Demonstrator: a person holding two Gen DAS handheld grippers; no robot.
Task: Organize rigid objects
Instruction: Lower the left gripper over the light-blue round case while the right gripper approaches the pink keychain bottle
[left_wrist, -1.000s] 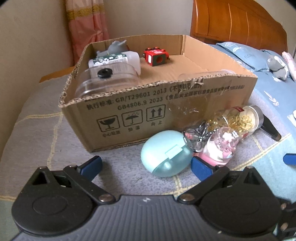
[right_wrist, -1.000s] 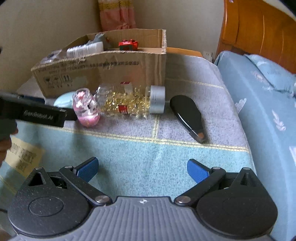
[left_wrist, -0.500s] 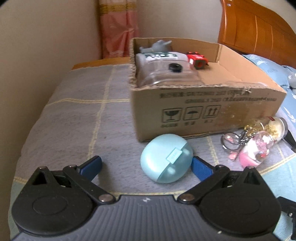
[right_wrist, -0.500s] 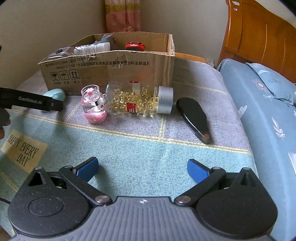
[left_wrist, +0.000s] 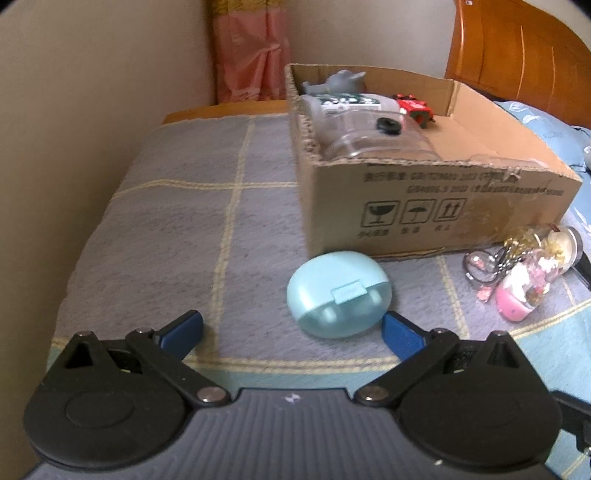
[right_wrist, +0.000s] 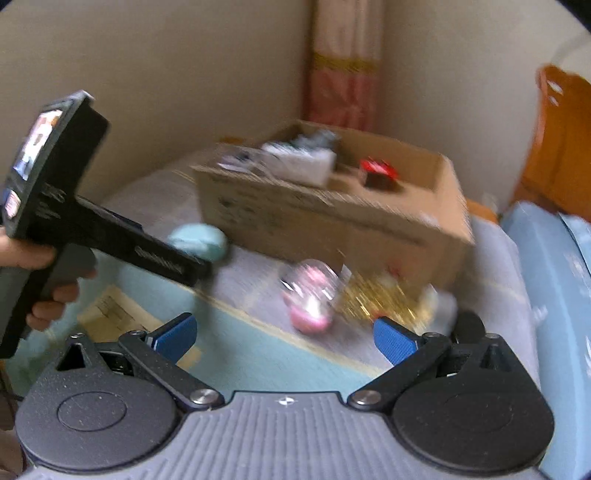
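A light blue egg-shaped case lies on the bed in front of the cardboard box. My left gripper is open, with the case just ahead of its right finger, mostly between the jaws. A pink globe keychain and a jar of gold bits lie to the right. In the blurred right wrist view my right gripper is open and empty, with the pink globe just ahead, the jar beside it, the box behind, and the blue case at the left gripper's tip.
The box holds a clear plastic container, a white bottle, a grey toy and a red toy. A wall runs along the left. A wooden headboard and blue bedding are on the right. A black object lies behind my right finger.
My left gripper swung left around the box and now faces the blue case closely. My right gripper moved forward and left toward the pink globe; its view is blurred by motion.
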